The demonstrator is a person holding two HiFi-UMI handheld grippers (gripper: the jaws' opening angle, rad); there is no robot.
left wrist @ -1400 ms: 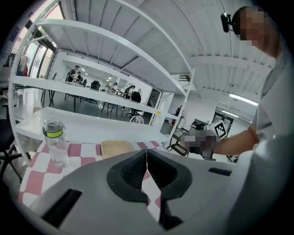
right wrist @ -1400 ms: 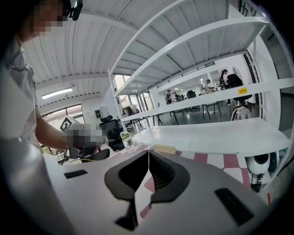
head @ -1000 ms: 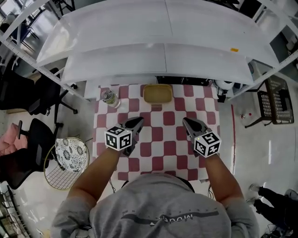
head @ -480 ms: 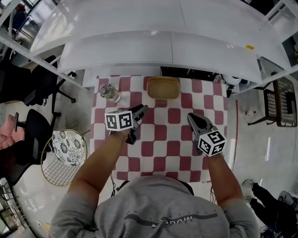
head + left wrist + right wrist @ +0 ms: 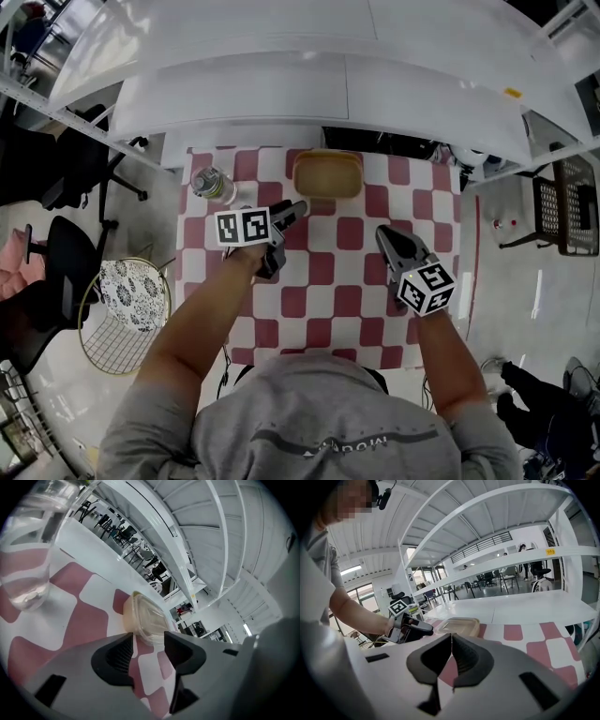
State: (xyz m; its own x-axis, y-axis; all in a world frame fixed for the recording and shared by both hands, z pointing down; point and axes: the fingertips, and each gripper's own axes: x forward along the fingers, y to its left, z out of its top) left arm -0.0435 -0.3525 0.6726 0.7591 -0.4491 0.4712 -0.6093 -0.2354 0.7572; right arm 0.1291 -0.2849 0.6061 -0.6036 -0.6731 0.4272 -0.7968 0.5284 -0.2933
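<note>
**Checked cloth, left gripper at the box**

Red and white squares cover the work surface, which sits below white shelving. Over the far half of the cloth, the left gripper is held with its jaws apart and nothing between them. Its tips lie just beside the near left corner of the box, a shallow tan plastic one with a clear lid; whether they touch it cannot be told. The right gripper hangs over the cloth nearer the person, right of the box and apart from it. Its jaws are pressed together and empty, and point toward the box. A clear bottle stands upright at the far left corner, left of the box.
</note>
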